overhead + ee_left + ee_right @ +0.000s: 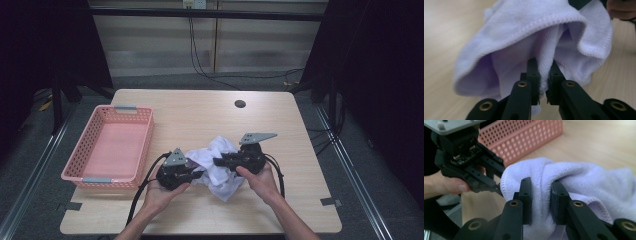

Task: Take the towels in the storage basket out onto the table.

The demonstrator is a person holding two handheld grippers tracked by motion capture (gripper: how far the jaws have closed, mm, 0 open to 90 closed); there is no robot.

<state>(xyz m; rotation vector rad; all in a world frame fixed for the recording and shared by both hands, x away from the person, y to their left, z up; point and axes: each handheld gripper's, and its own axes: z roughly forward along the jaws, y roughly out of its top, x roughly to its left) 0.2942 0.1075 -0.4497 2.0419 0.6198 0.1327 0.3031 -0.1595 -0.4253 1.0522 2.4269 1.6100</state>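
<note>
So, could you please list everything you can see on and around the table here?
towel: one, white with a faint lilac tint, crumpled at the table's near middle, pinched from both sides.
basket: one, pink perforated plastic with grey handles, at the table's left side, nothing inside.
table: one, light wood, with a dark round hole near its far edge.
cables: black, hanging down the far wall to the floor.
left tongs: black, closed on a towel fold.
right tongs: black, gripping a thicker towel fold.
hands: two, one holding each tool, coming in from the near edge.
</note>
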